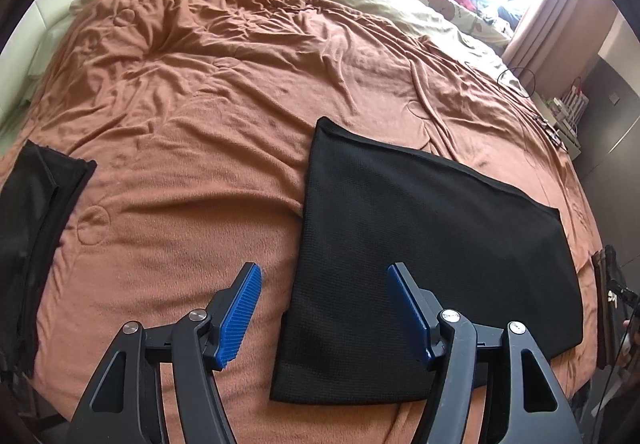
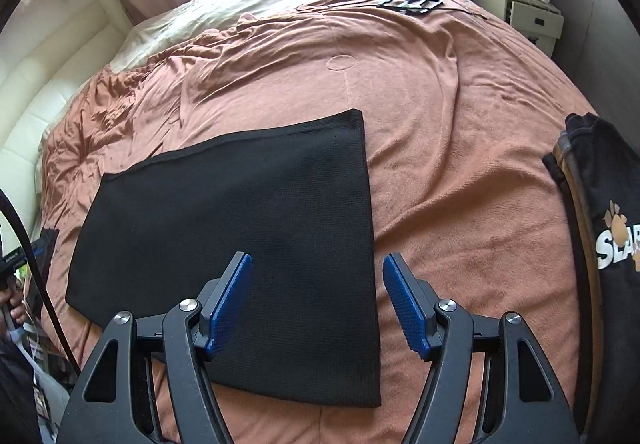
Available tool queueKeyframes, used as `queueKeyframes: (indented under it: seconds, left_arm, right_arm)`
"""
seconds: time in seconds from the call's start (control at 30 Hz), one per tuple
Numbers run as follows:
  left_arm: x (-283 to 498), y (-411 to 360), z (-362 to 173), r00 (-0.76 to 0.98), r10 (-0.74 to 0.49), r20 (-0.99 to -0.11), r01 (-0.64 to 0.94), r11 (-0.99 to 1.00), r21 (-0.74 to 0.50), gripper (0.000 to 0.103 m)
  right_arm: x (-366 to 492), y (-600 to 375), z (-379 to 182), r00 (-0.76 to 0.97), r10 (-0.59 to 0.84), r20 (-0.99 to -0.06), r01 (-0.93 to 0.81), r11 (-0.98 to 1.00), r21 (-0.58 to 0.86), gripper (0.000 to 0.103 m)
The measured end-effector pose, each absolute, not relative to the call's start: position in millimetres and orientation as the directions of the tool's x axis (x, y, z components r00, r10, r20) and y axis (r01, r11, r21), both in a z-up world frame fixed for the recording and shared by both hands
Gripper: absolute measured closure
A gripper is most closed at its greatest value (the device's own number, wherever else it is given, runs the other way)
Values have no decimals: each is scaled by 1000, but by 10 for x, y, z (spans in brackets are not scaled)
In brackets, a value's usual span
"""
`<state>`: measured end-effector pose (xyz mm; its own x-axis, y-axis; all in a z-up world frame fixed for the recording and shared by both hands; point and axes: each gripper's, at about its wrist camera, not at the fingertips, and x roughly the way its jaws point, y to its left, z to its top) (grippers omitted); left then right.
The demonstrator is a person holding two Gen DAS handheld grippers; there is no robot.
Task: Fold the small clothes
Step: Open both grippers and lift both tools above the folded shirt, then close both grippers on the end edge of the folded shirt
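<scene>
Black waffle-knit cloth (image 1: 424, 244), folded into a flat rectangle, lies on your rust-brown blanket (image 1: 192, 116), its long axis running across the bed from side to side. Your left gripper (image 1: 324, 308) hovers over the cloth's left edge, jaws wide apart and empty, one blue pad (image 1: 240, 316) above bare blanket. Your right gripper (image 2: 316, 304) hovers over the right edge, jaws likewise spread, holding nothing. A black printed garment (image 2: 608, 244) lies well to the right.
</scene>
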<state>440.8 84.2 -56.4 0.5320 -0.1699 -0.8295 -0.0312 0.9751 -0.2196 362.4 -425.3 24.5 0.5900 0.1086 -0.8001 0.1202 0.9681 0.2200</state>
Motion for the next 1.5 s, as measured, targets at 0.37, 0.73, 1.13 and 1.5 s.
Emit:
queueKeyframes:
  seconds: [0.37,0.73,1.13,1.5]
  left_arm:
    - [3844,750,-562,572,-206,-794,11,970,-244,0]
    - [3428,832,-746,574,-256,-777,16,953,-302,1]
    - [3338,1052,-990,556,-280,-783,-27,935,-353,35]
    - [3529,1143,-1335,490,-294,-821,-96,917,-386,62]
  right_arm:
    - [3051,-4102,262,608,105,-787,112,970,216,0]
    - [2657,-4210,153,631,132,-765,144,948,283,0]
    - [2438,-4312,-215,652,198,-732,164,906,391,3]
    - [2660,-4447,-638,616,318,-721,203,820,535,38]
